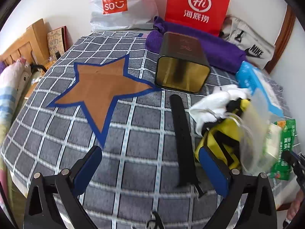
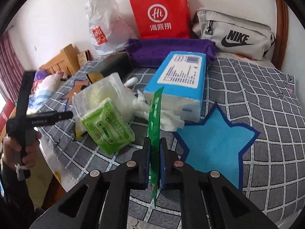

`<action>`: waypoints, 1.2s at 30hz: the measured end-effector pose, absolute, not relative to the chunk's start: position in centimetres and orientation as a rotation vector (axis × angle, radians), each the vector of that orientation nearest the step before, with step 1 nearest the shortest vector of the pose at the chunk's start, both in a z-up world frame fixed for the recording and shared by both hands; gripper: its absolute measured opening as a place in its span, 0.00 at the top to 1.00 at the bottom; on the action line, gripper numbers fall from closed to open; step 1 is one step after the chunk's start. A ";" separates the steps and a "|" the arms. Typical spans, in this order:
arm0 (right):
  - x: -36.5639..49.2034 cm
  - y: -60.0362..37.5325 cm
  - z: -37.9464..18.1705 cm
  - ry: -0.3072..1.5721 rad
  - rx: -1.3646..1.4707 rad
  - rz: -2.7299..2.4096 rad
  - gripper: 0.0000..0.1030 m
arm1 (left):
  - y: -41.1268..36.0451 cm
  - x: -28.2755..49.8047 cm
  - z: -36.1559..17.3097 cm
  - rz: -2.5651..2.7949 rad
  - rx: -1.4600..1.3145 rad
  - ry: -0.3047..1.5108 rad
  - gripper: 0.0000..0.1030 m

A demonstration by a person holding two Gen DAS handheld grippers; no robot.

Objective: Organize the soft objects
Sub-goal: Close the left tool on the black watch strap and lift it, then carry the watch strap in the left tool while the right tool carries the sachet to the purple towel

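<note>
A: What does the right gripper (image 2: 154, 148) have?

B: Its fingers are pressed together on a thin green packet (image 2: 155, 126), pinched edge-on so the packet stands up between the pads. The left gripper (image 1: 150, 164) is spread wide with nothing between its fingers, hovering over the bedspread.

A: Where does that sit relative to the blue tissue pack (image 2: 181, 87)?

B: The packet is just in front of the blue tissue pack, toward the camera. To the left of the pack lies the pale green tissue bundle (image 2: 108, 126), with a clear bag (image 2: 99, 93) behind it and crumpled white tissue (image 2: 150, 105) against the pack's near end. A light blue star (image 2: 213, 139) is sewn on the spread just in front and right of the pack.

A: How should this step go?

B: I'd judge the grip narrow, on an edge; lift slowly and keep the packet upright so it doesn't slide out. A limp wrapper may swing, so move it low over the bed.

A: And the room?

B: A grey checked bedspread (image 2: 266, 99). Behind the pack lies a purple towel (image 2: 167, 49), then a red paper bag (image 2: 160, 13), a white plastic bag (image 2: 103, 26) and a grey Nike pouch (image 2: 234, 36) against the wall. A dark tin (image 1: 181, 66) lies on its side left of the pack. What the yellow and black thing (image 1: 219, 135) is, the blur hides.
</note>
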State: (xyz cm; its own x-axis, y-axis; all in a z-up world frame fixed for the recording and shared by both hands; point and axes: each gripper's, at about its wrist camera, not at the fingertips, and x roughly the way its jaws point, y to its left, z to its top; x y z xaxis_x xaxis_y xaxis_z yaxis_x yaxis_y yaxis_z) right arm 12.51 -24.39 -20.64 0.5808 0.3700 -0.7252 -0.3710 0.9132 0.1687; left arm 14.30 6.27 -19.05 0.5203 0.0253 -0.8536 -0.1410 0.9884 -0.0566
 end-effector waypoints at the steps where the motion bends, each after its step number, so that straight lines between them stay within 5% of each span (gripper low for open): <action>1: 12.6 -24.1 -21.0 0.854 -0.010 0.429 0.91 | 6.1 14.6 -19.2 0.102 -0.113 1.027 0.08; 12: 14.5 -22.6 -23.0 0.900 0.028 0.402 0.89 | 5.1 16.2 -20.8 0.067 -0.039 1.046 0.11; 15: 14.5 -22.2 -23.0 0.892 0.010 0.395 0.90 | 5.6 15.9 -20.6 0.071 -0.008 1.040 0.23; 25: 11.4 -23.5 -20.3 0.882 -0.058 0.321 0.91 | 5.3 16.9 -20.8 0.008 0.027 1.024 0.23; 27: 11.2 -24.1 -20.5 0.896 -0.061 0.290 0.91 | 4.8 17.3 -20.8 -0.004 0.038 1.004 0.33; 29: 11.4 -24.6 -21.0 0.913 -0.044 0.281 0.91 | 4.5 17.3 -20.3 -0.031 0.031 1.004 0.75; 36: 13.1 -25.1 -23.7 0.975 0.005 0.253 0.89 | 4.6 16.9 -20.3 -0.038 0.011 0.994 0.79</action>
State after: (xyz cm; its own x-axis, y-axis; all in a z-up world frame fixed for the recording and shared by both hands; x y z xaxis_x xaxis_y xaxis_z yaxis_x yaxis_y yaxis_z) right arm 13.14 -25.09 -23.71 0.5344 0.2143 -0.8176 -0.2101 0.9706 0.1171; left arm 16.86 4.56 -20.34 0.5450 -0.0266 -0.8380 0.0368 0.9993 -0.0078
